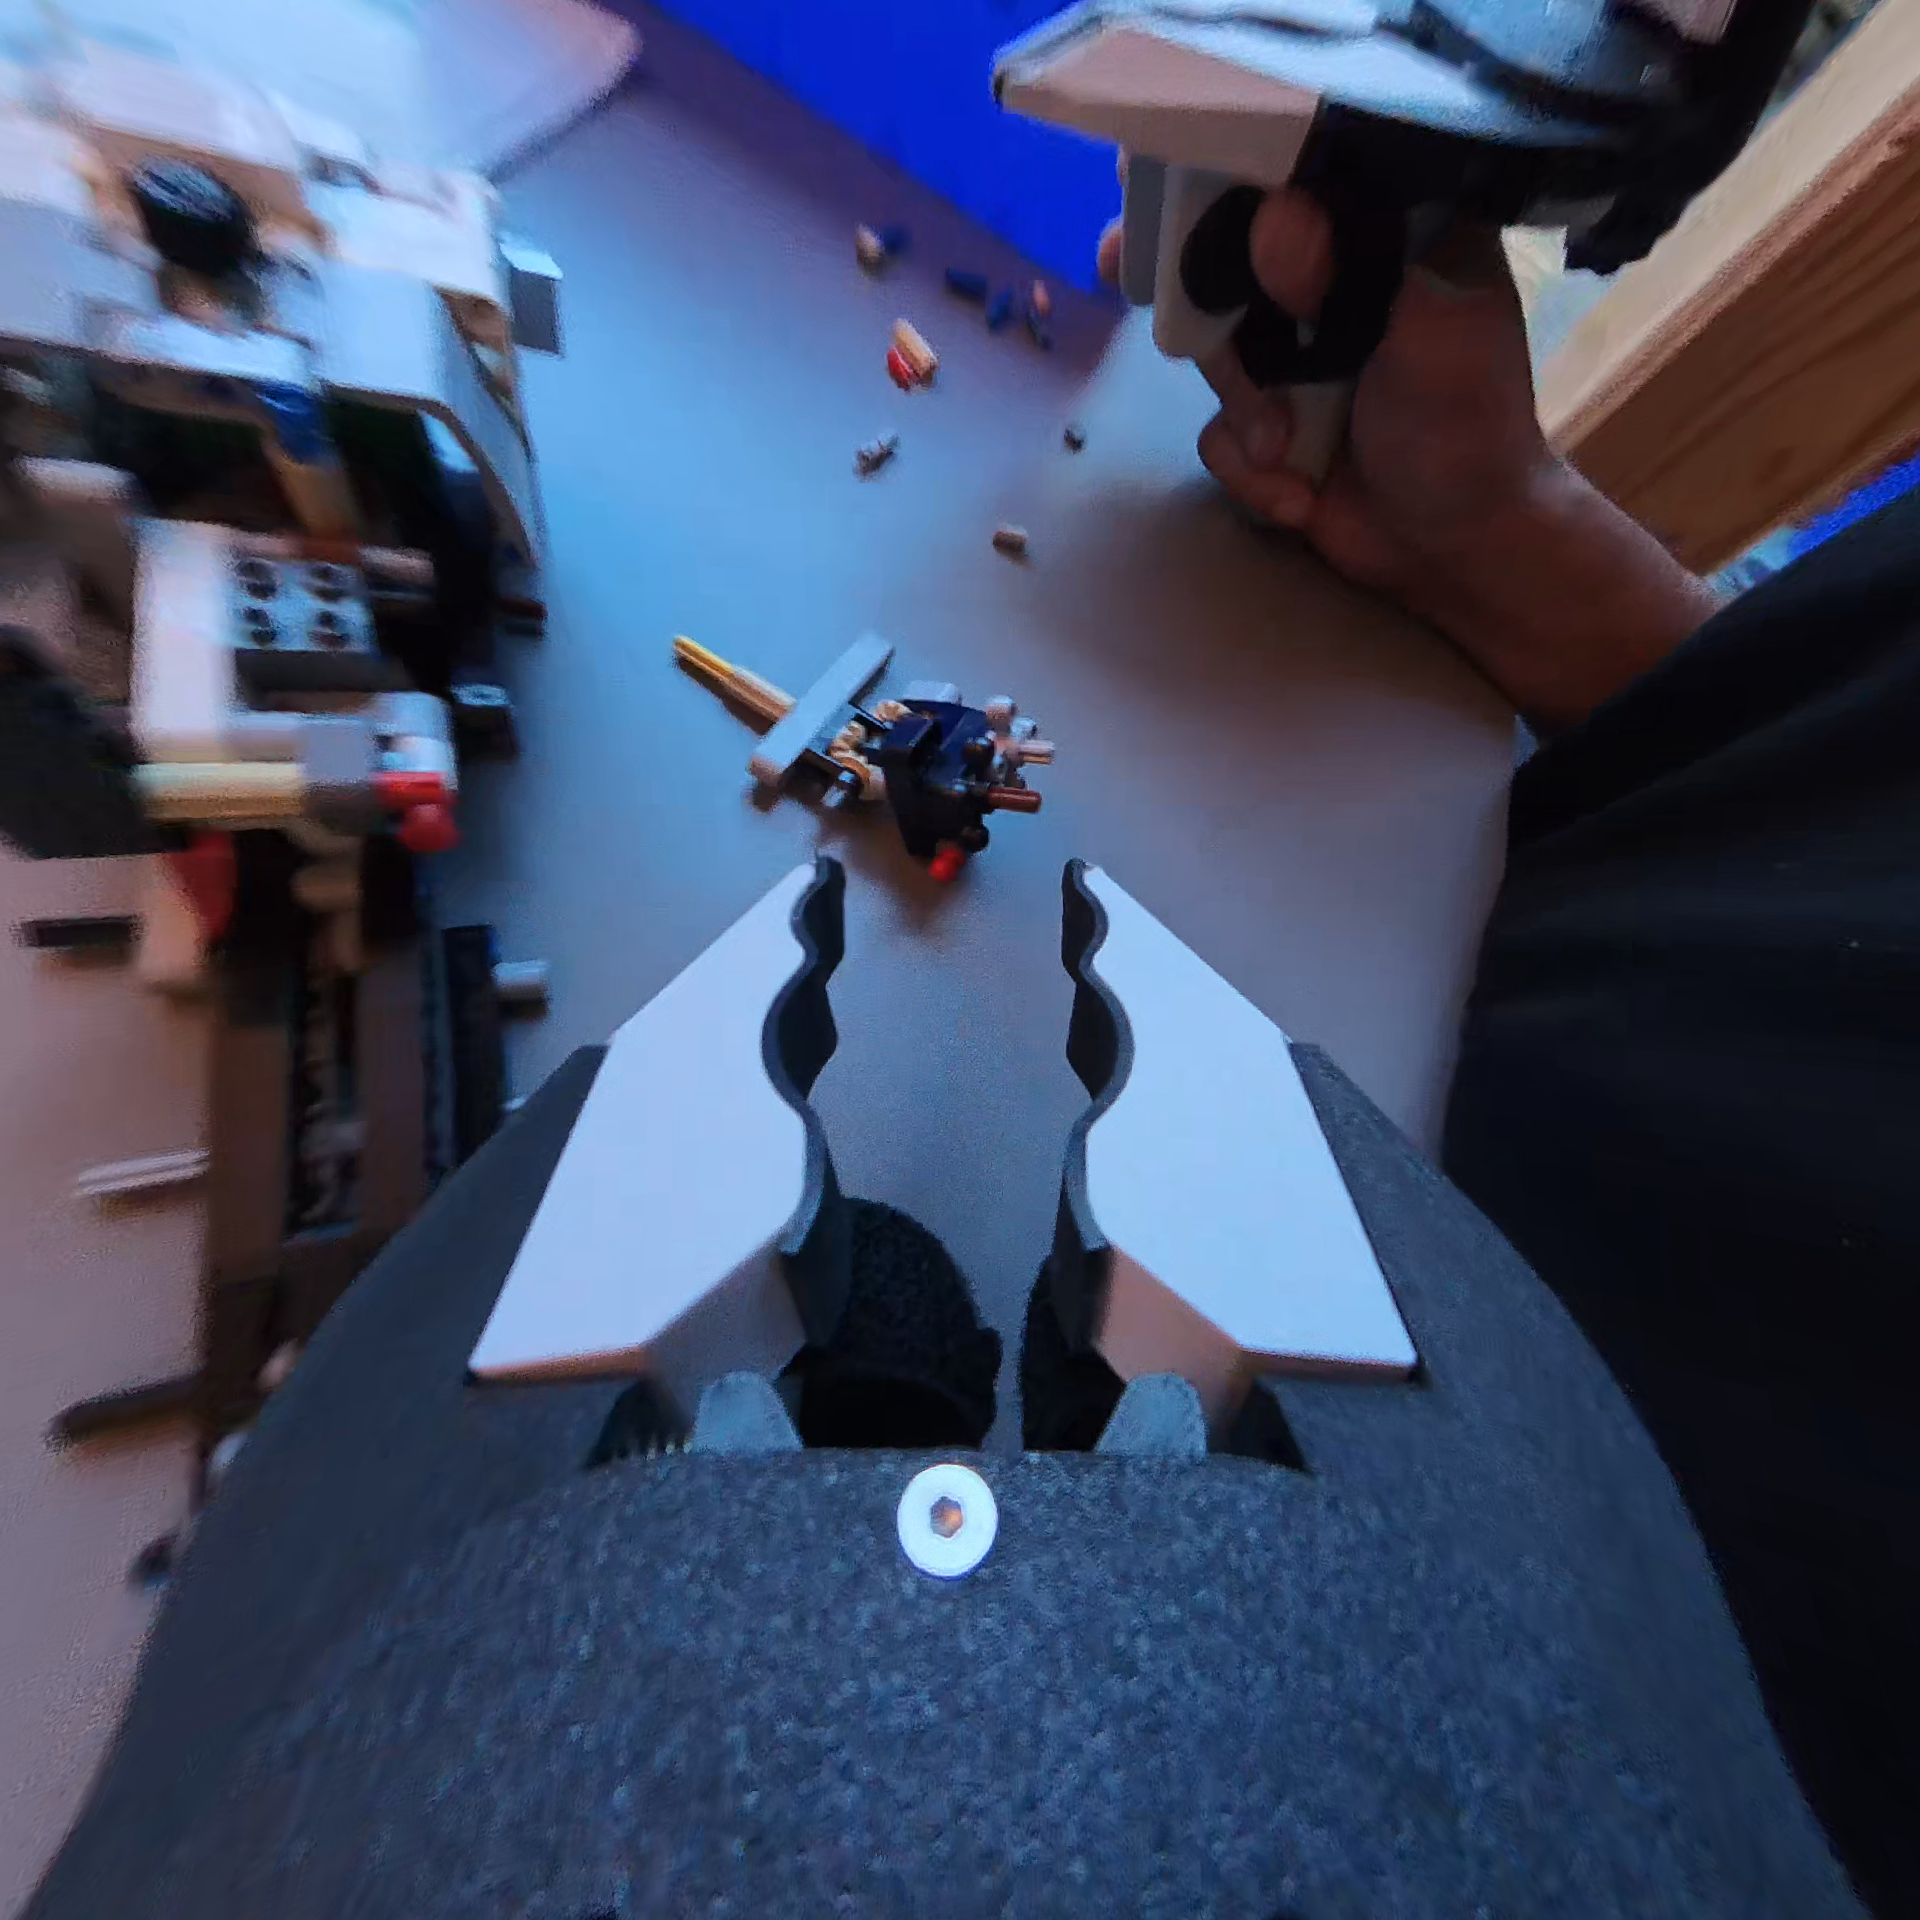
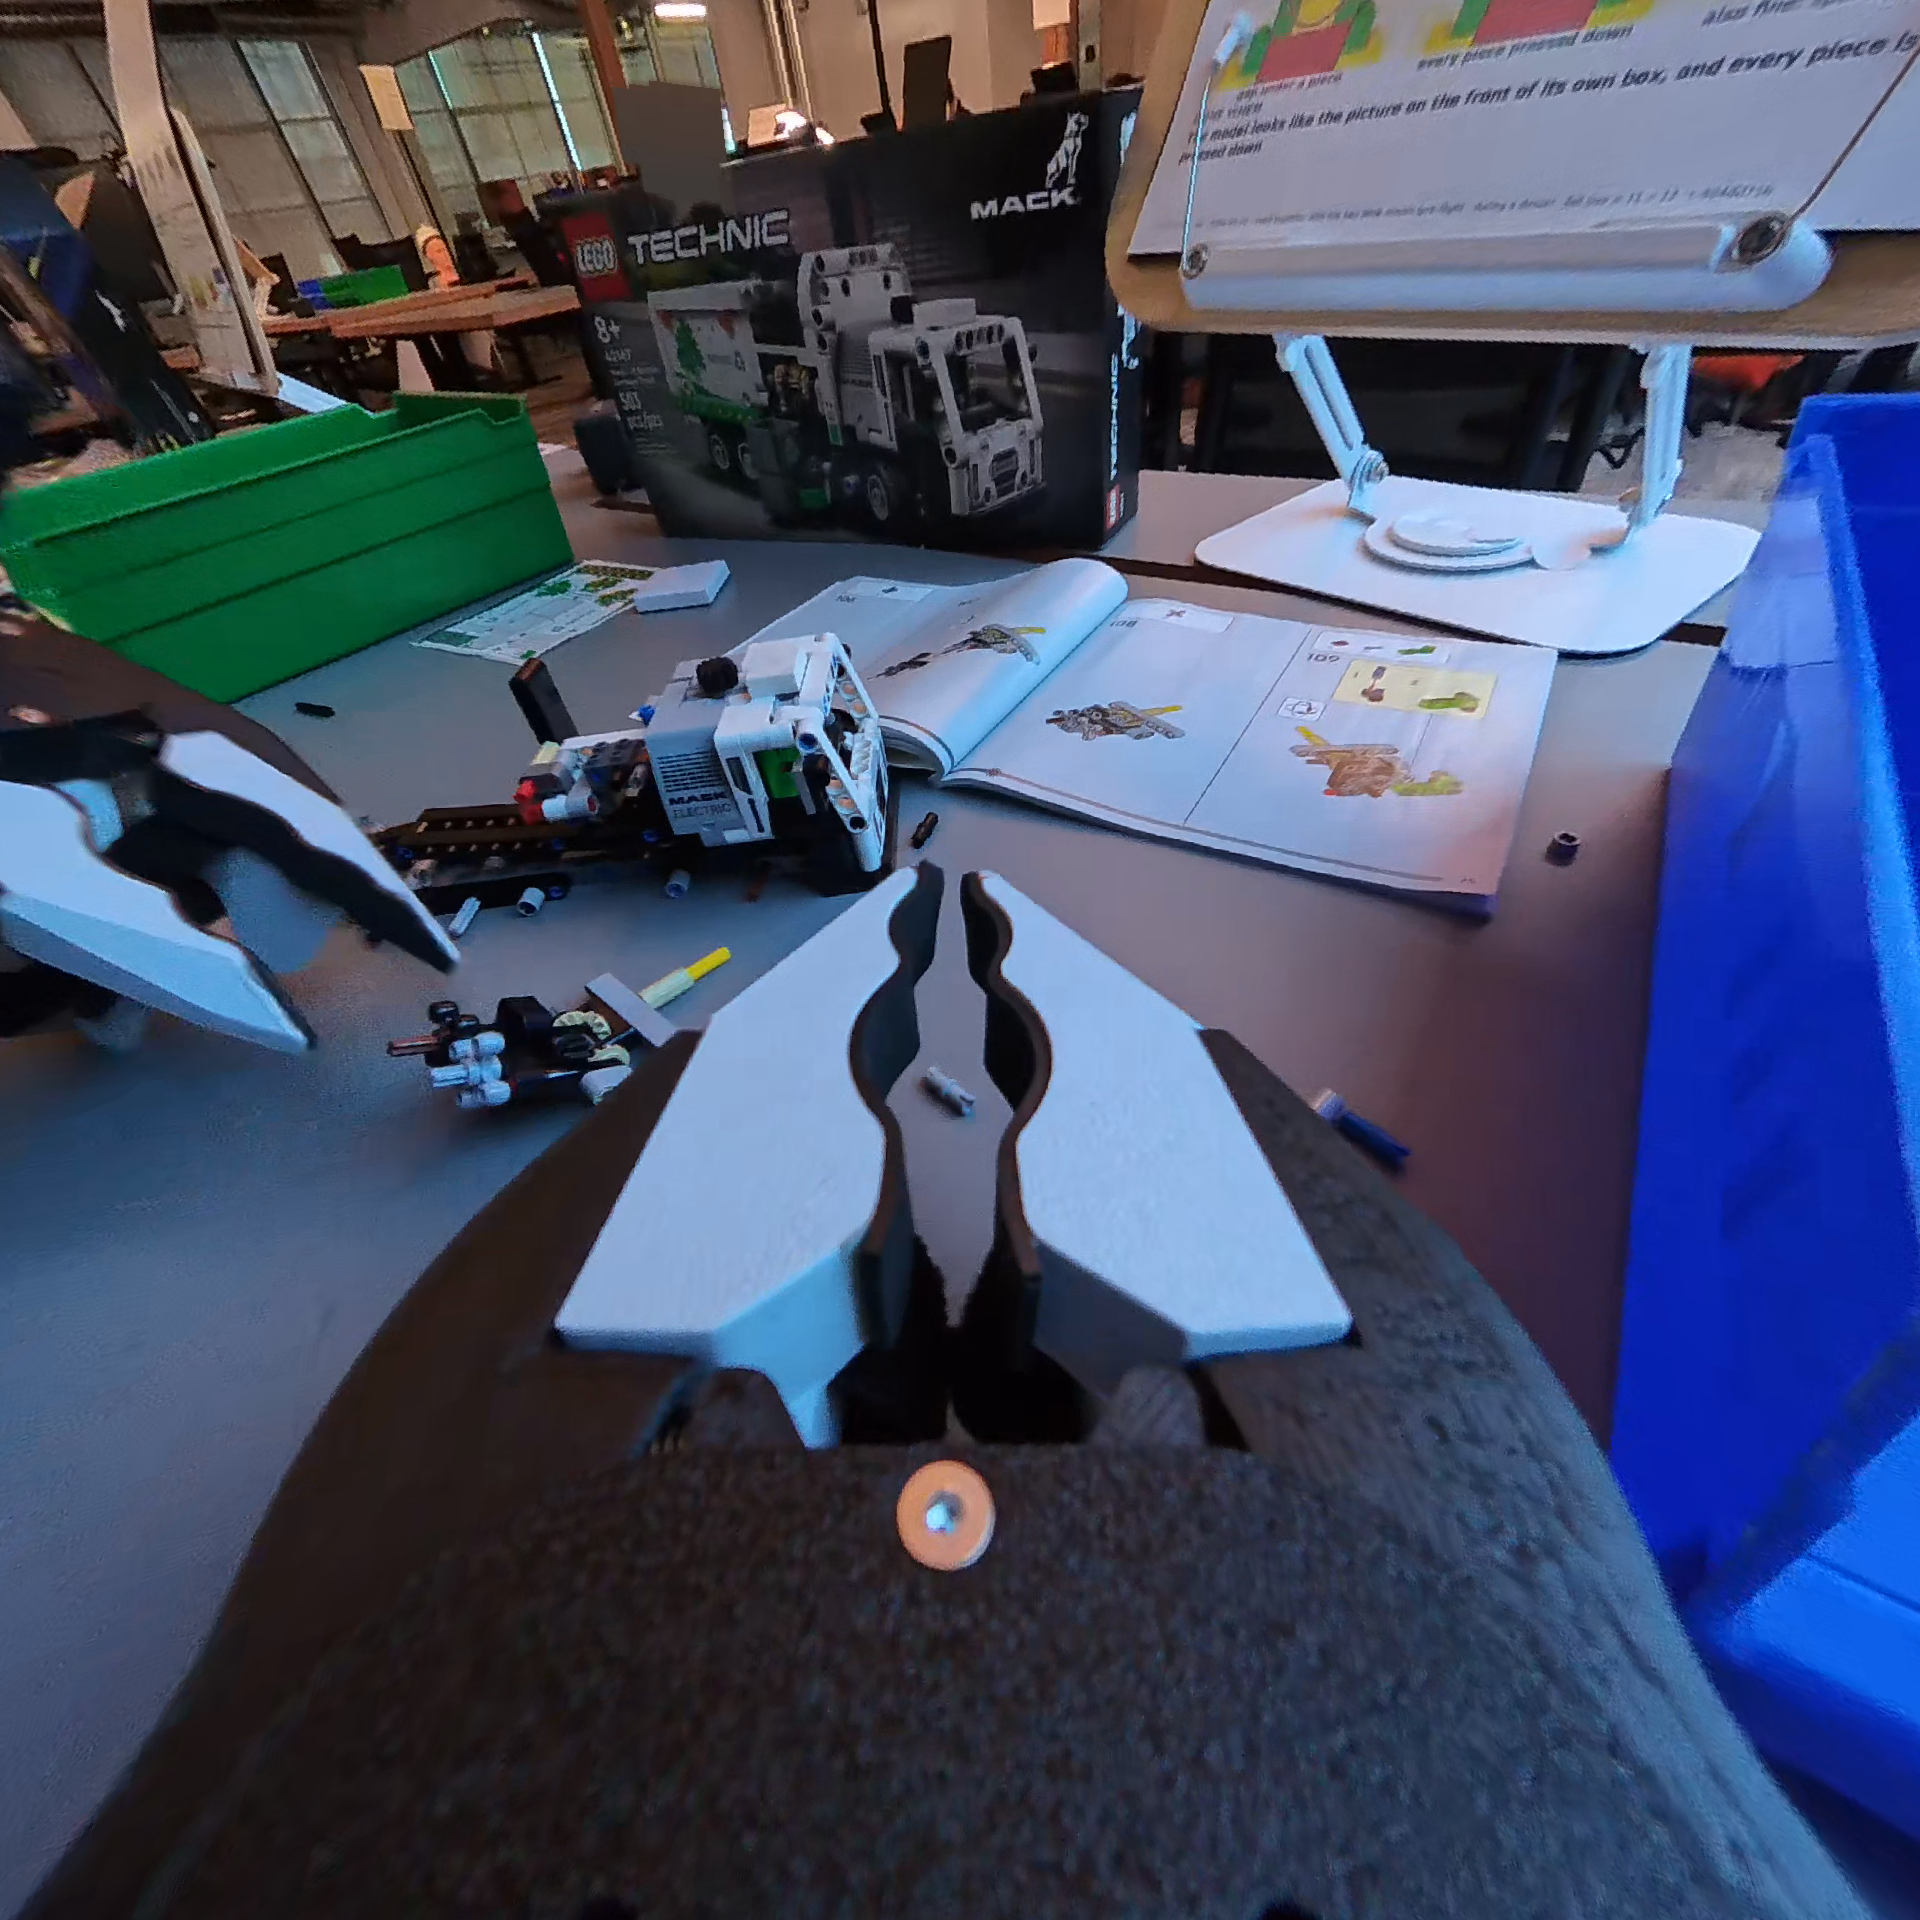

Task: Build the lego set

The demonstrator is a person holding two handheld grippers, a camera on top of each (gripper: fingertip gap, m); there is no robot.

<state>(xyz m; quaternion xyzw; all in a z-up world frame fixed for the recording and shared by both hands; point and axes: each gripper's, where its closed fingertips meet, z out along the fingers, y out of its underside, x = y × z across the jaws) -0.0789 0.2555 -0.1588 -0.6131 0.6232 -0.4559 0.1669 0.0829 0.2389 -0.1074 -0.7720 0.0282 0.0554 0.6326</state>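
A small black, grey and tan sub-assembly with a yellow axle lies on the grey table. My left gripper is open and empty, its tips just short of it. The sub-assembly also shows in the right wrist view, with the left gripper beside it. The partly built white truck stands behind it, blurred at the left of the left wrist view. My right gripper is shut and holds nothing. A small grey pin lies on the table under its fingers.
An open instruction booklet lies right of the truck, with the set's box and a white stand behind. A green bin is at the back left, a blue bin at the right. Loose pins are scattered. The left gripper's tips are roughly 20 cm from the right gripper's. To the small grey pin: right tips about 8 cm, left tips about 15 cm. Look for it in the left wrist view too.
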